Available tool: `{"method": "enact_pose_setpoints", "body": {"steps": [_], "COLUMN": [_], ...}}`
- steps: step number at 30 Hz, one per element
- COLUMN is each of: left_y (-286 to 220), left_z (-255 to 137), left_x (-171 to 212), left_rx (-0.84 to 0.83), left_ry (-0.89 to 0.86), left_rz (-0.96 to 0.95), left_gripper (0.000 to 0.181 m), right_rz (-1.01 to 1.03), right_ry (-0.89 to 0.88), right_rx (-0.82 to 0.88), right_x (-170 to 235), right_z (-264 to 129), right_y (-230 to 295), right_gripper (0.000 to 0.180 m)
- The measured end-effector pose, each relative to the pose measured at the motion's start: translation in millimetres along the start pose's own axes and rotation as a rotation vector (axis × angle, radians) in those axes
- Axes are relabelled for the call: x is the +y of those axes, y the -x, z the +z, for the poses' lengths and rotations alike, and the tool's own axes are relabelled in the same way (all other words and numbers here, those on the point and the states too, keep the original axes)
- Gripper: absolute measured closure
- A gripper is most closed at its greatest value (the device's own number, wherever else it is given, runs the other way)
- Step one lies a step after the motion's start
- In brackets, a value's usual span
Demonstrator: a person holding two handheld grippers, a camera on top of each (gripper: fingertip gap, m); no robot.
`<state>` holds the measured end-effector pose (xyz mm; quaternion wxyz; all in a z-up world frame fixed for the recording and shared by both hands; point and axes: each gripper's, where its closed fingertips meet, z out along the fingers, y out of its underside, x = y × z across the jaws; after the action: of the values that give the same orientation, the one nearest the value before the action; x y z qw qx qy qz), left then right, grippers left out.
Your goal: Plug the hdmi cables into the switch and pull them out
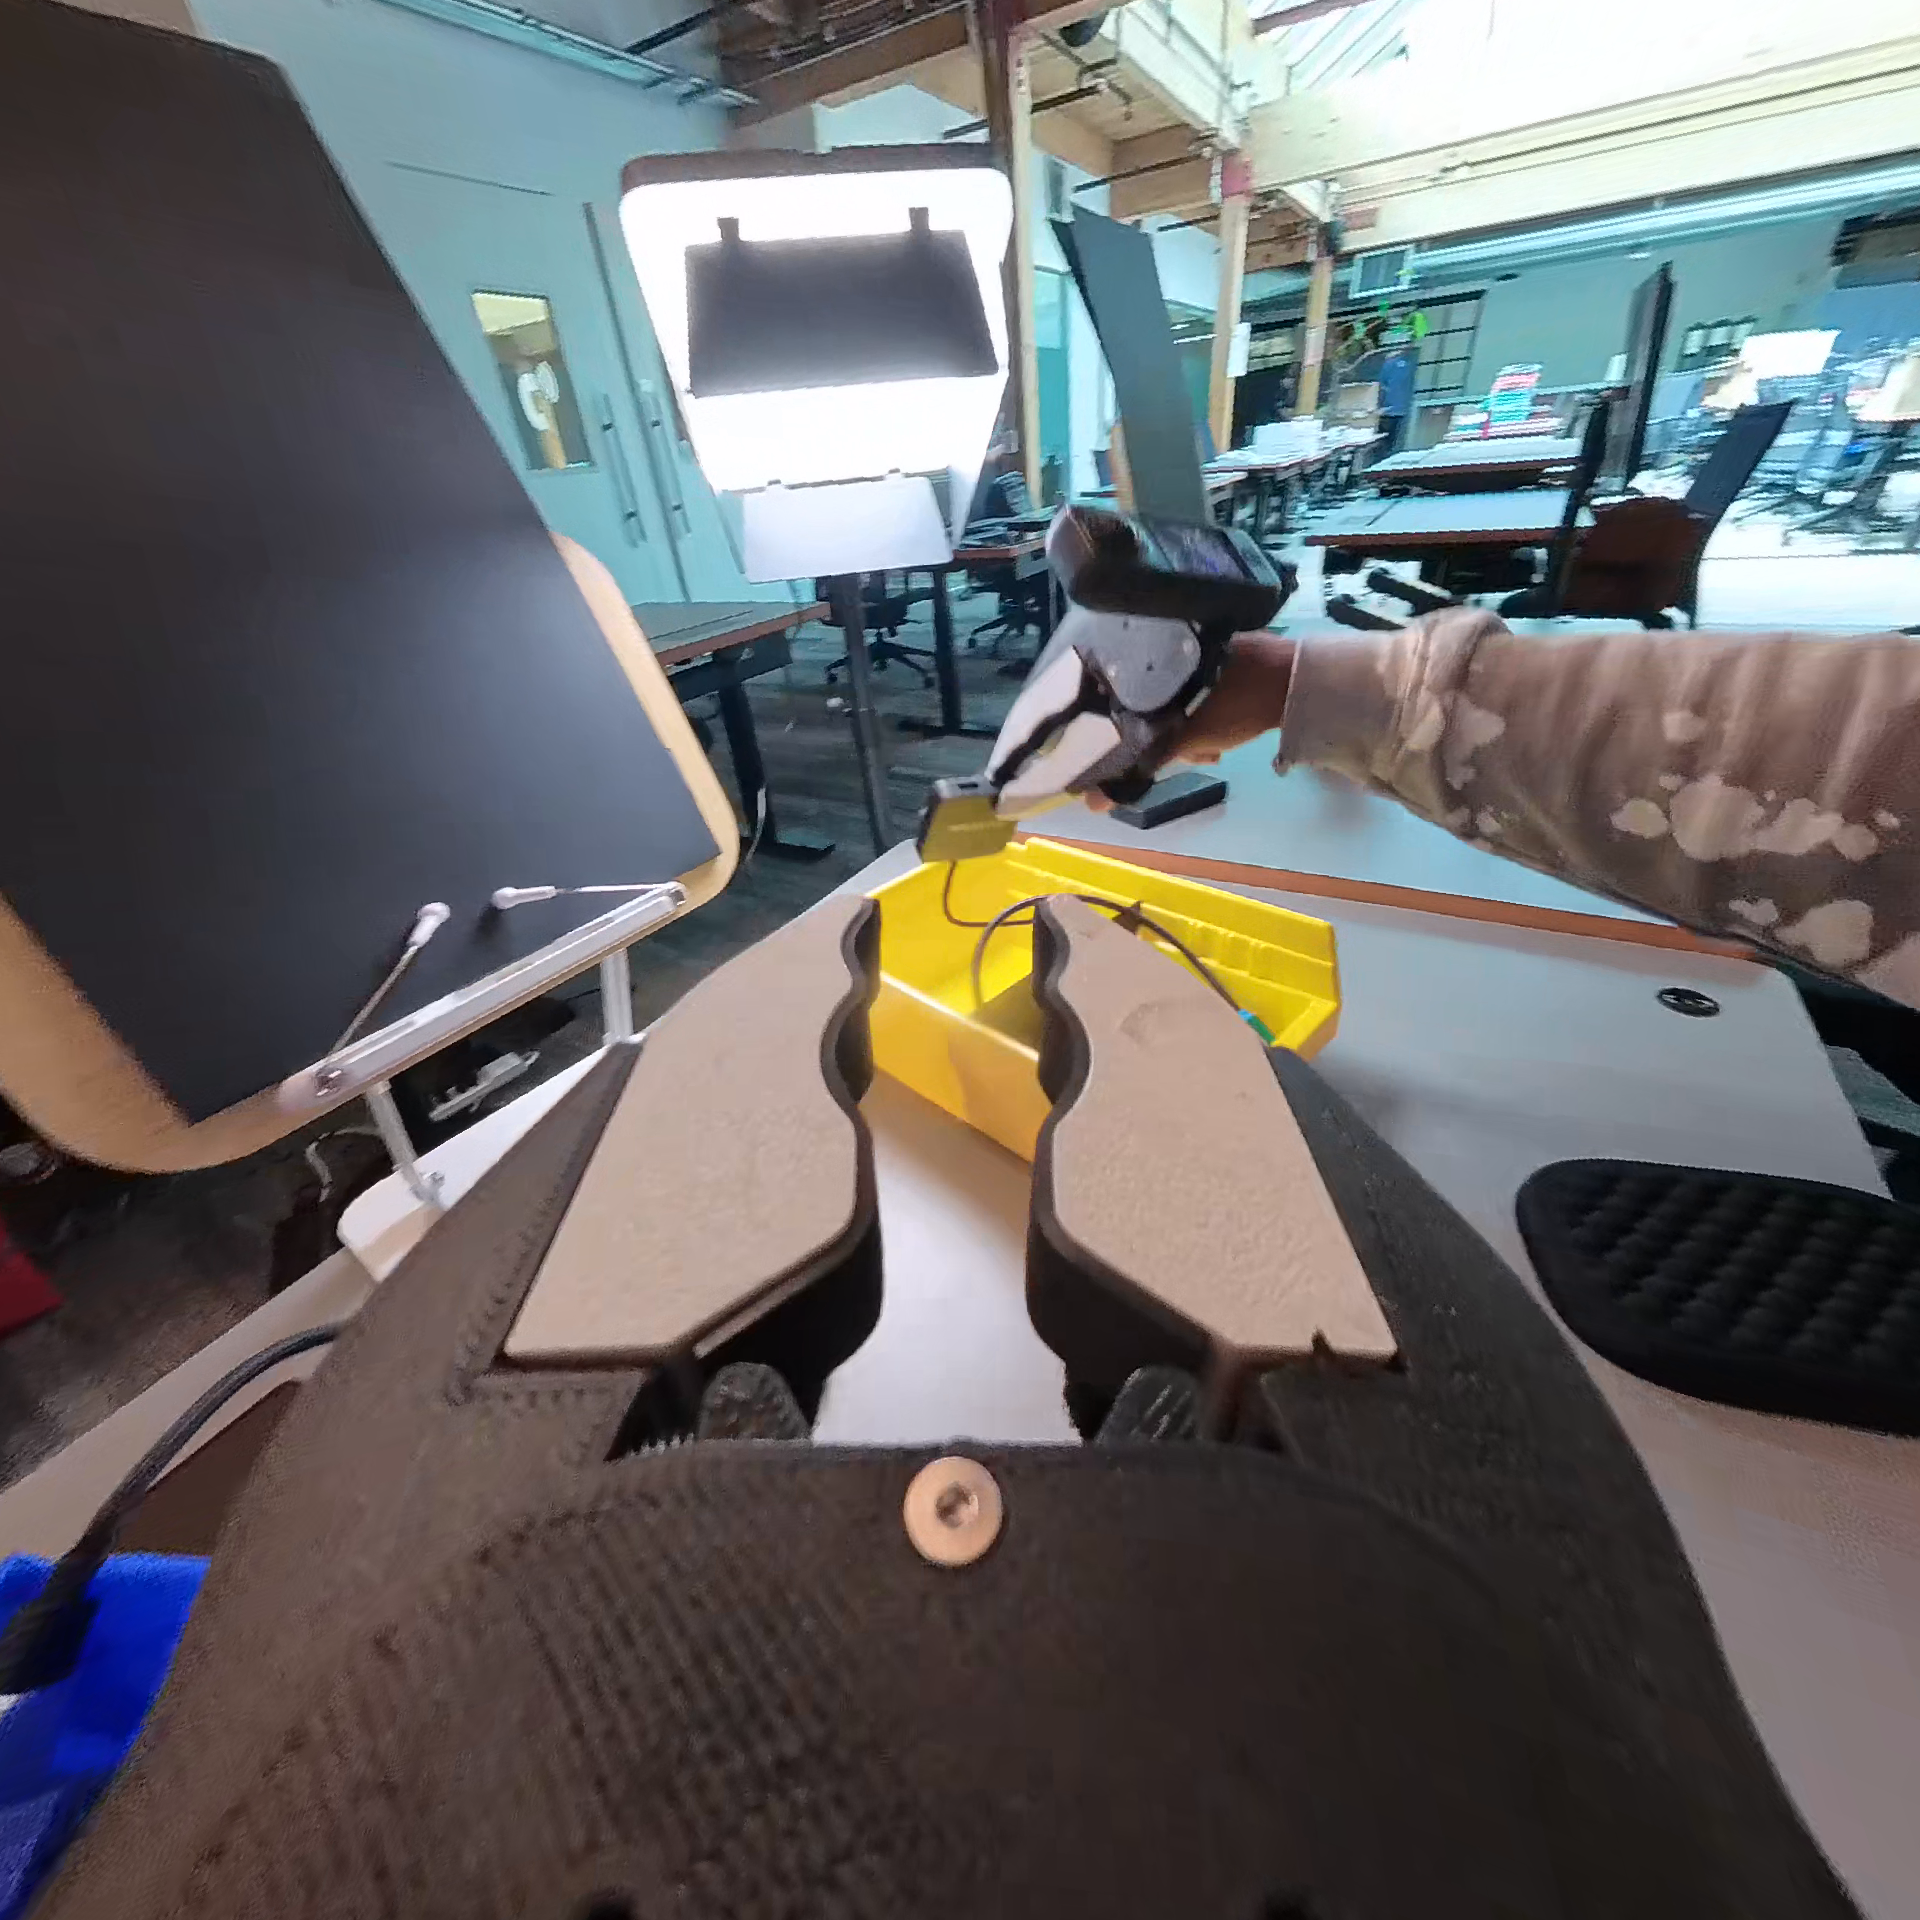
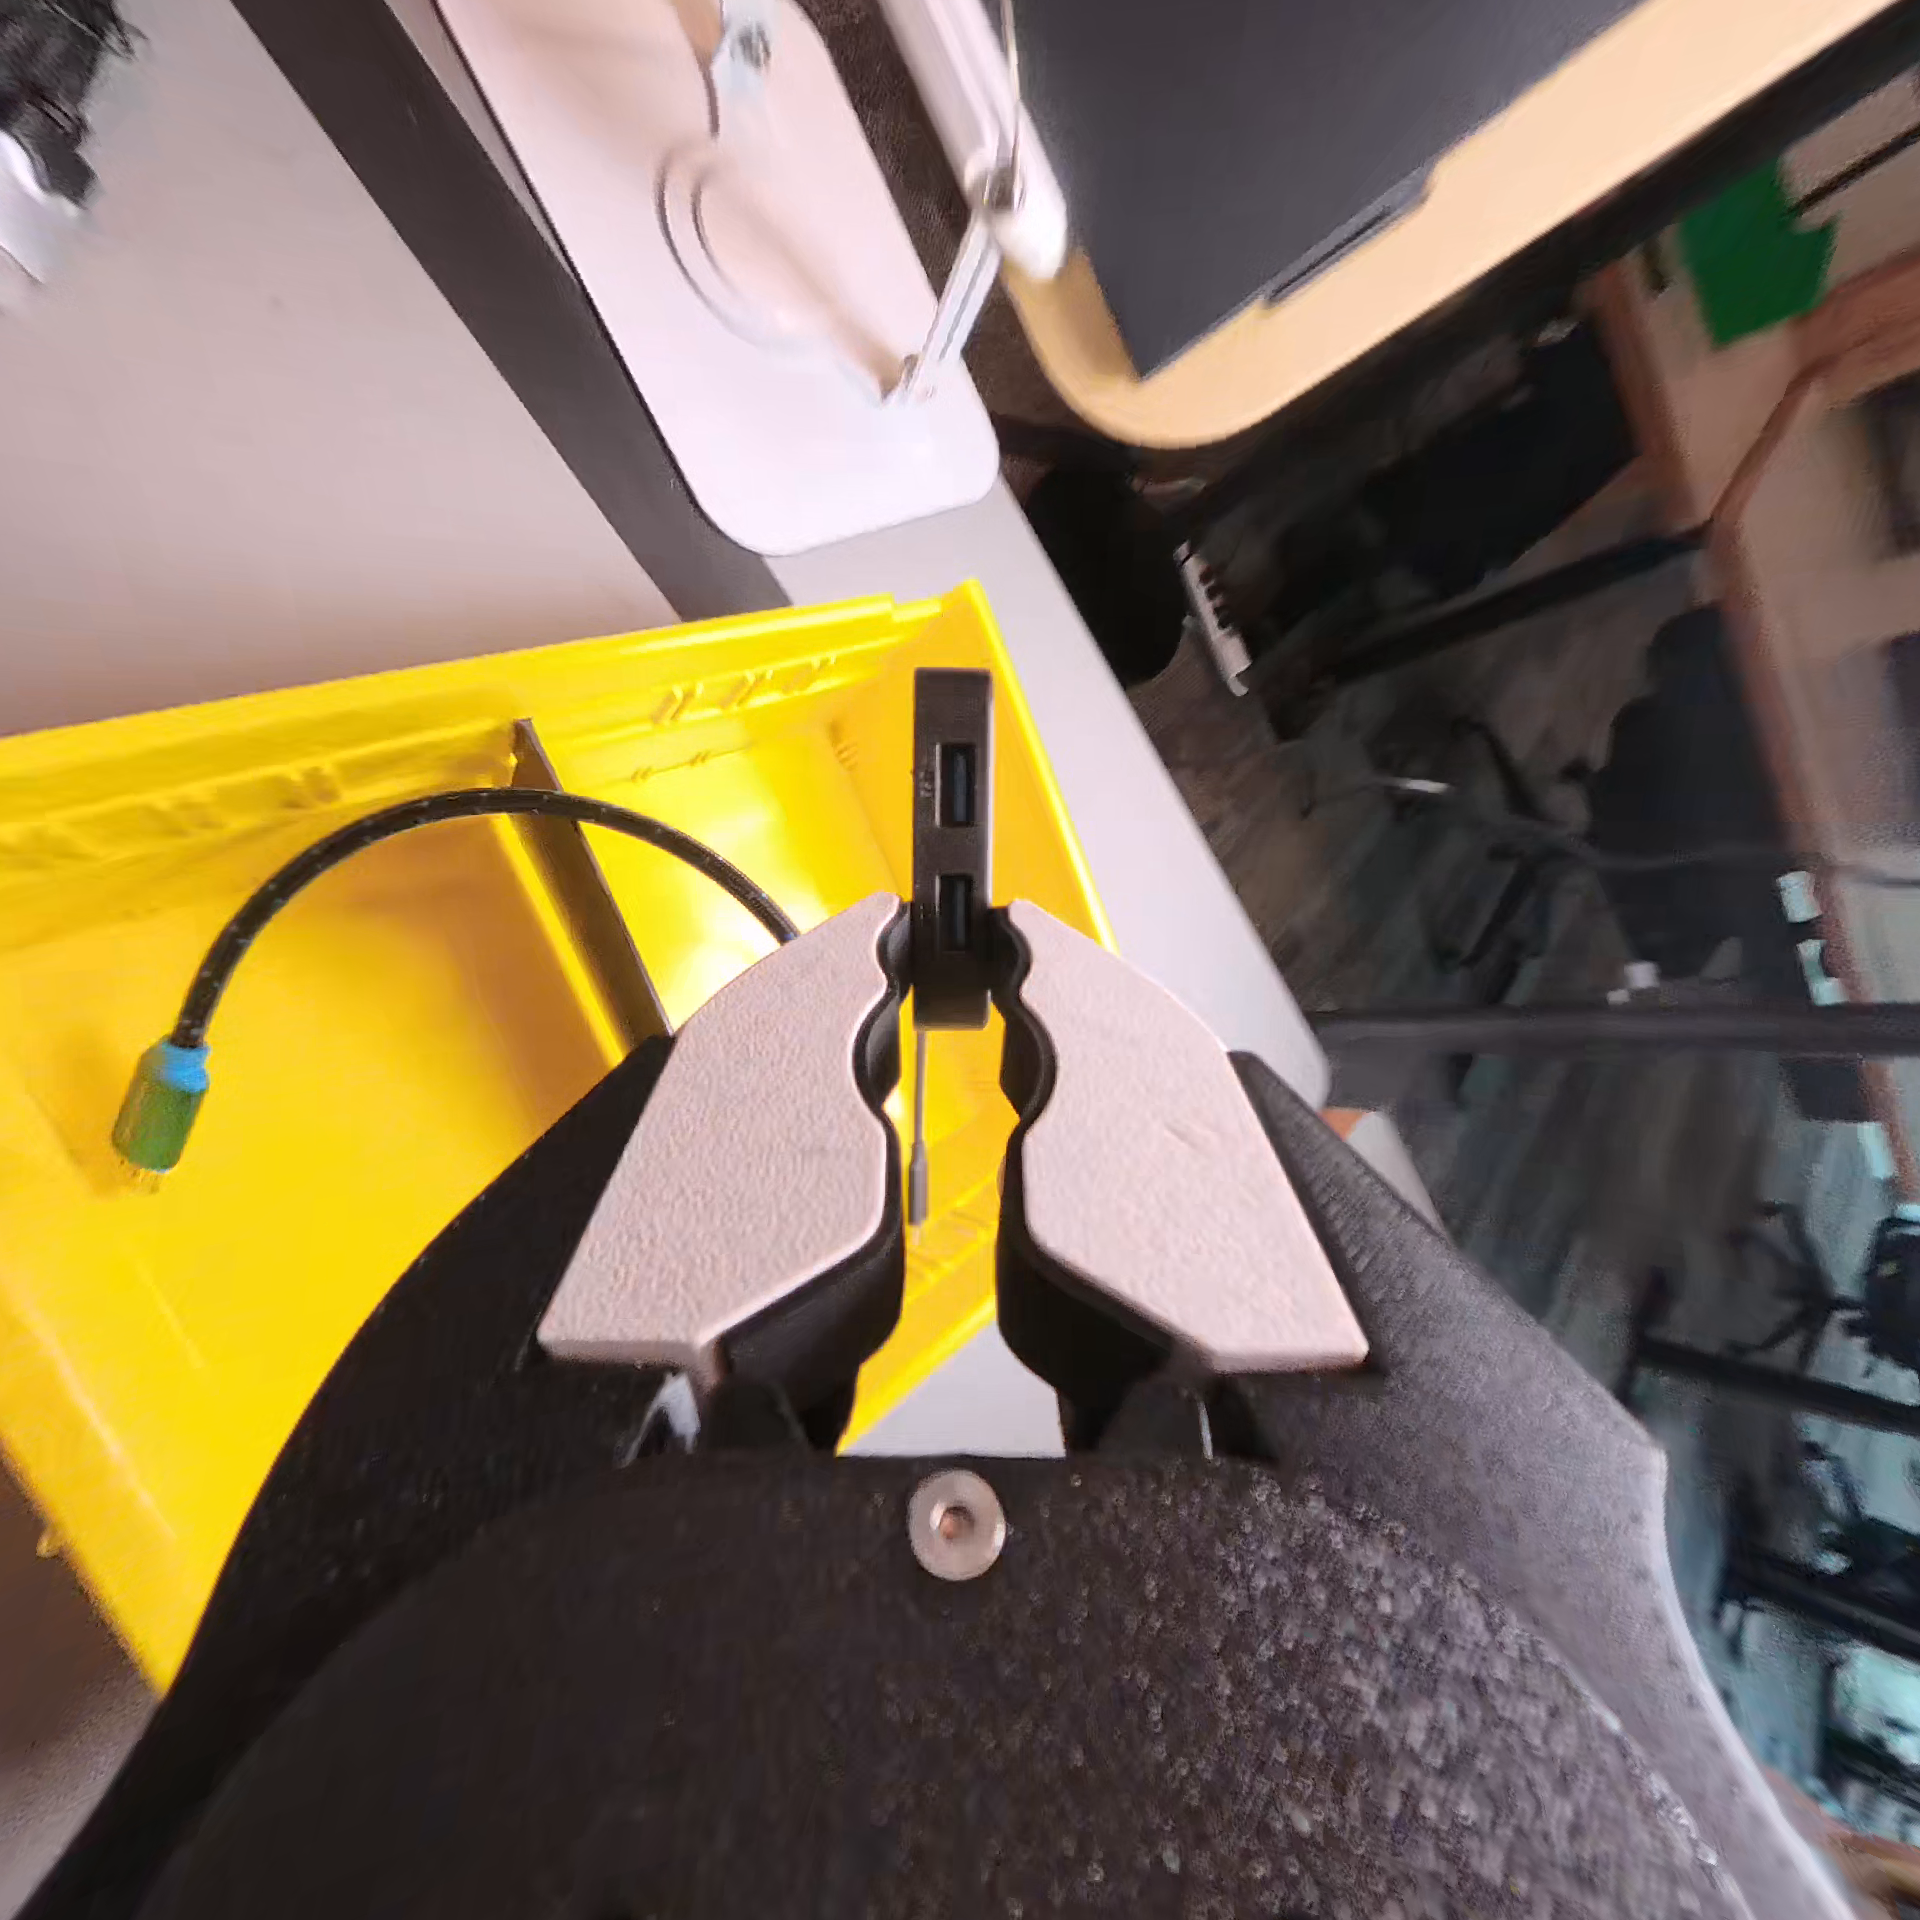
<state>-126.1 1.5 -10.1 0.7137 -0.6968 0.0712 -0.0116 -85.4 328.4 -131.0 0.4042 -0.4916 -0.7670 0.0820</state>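
Switch lifted over yellow bin [image 2: 343, 1143].
My right gripper [image 2: 951, 940] jaws clamp the switch [image 2: 951, 831]; my left gripper [image 1: 951, 966] jaws parted, empty; cable [image 2: 416, 831] at 9 o'clock.

You had two grippers, one yellow bin [image 2: 312, 748], one small black switch [image 2: 951, 831] with two ports showing, and one black cable [image 2: 343, 842] with one green plug [image 2: 156, 1117] at the picture's left.

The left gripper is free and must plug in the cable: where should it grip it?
Grip the cable at its green plug, across the sides, coming from above into the yellow bin. The plug is stiff and lies flat, clear of the walls.
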Motion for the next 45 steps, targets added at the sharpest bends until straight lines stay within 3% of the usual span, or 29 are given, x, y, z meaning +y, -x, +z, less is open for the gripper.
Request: {"method": "enact_pose_setpoints", "body": {"steps": [4,8,12,17,25,31,38,43,45], "left_y": [24,45,61,87,138,203,280,291,296], "left_z": [-9,-17,-23,-38,-63,-66,-92,-94,-92], "left_x": [5,13,20,28,66,126,205,245,247], "left_rx": [-0.094,-0.157,-0.196,-0.301,-0.446,-0.483,-0.469,-0.436,-0.453], "left_ry": [0.028,0.049,0.055,0.084,0.194,0.527,1.102,1.247,1.258], "left_rz": [-0.016,-0.030,-0.066,-0.084,-0.183,-0.128,0.072,0.115,0.196], "left_gripper": [0.153,0.153,0.153,0.152,0.147,0.138,0.126,0.123,0.130], "right_rz": [0.092,0.202,0.363,0.503,0.566,0.649,0.719,0.728,0.718], "right_ry": [0.066,-0.017,-0.278,-0.551,-0.642,-0.702,-0.825,-0.846,-0.830], "right_rx": [-0.056,-0.068,-0.023,-0.089,-0.257,-0.257,-0.193,-0.172,-0.176], "right_x": [23,13,-19,-35,5,37,47,51,53], "right_z": [40,43,10,-48,-109,-142,-157,-160,-157], "right_y": [15,24,34,91,214,247,244,241,244], "right_gripper": [0.166,0.160,0.153,0.154,0.155,0.155,0.158,0.160,0.161]}}
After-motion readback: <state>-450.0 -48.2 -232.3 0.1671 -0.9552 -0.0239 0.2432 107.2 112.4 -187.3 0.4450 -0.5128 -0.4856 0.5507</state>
